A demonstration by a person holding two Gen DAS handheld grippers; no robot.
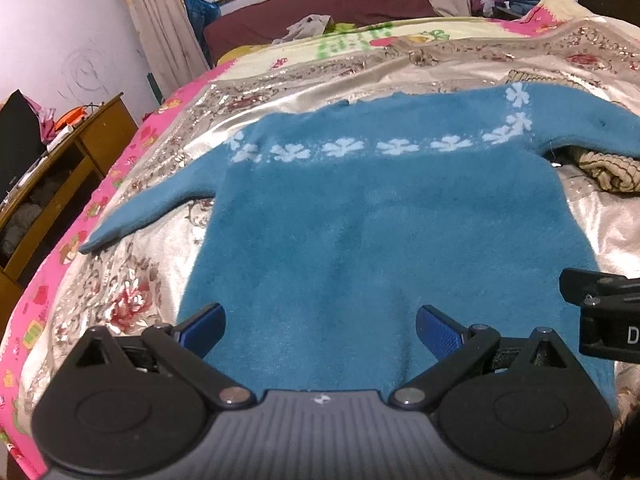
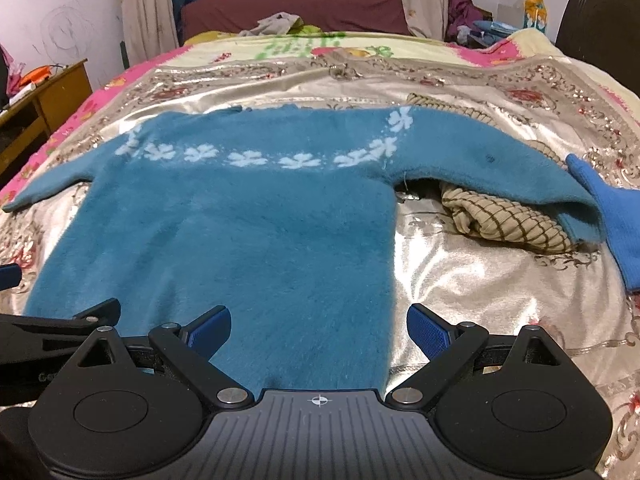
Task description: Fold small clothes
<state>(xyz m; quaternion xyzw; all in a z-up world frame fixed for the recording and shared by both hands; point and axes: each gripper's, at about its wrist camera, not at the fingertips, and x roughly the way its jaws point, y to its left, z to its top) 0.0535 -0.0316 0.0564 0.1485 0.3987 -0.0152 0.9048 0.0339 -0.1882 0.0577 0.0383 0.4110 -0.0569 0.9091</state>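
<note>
One blue sweater spread flat on the bedspread, hem nearest the cameras, two sleeves out to the sides. One row of white flowers across the chest: about nine countable in the right view. One tan checked cloth tucked under the right sleeve, one bright blue glove touching that cuff. Two grippers, both low at the hem: left gripper over the hem's middle, fingers wide apart, holding nothing; right gripper at the hem's right corner, fingers likewise apart, empty. One wooden desk beside the bed.
</note>
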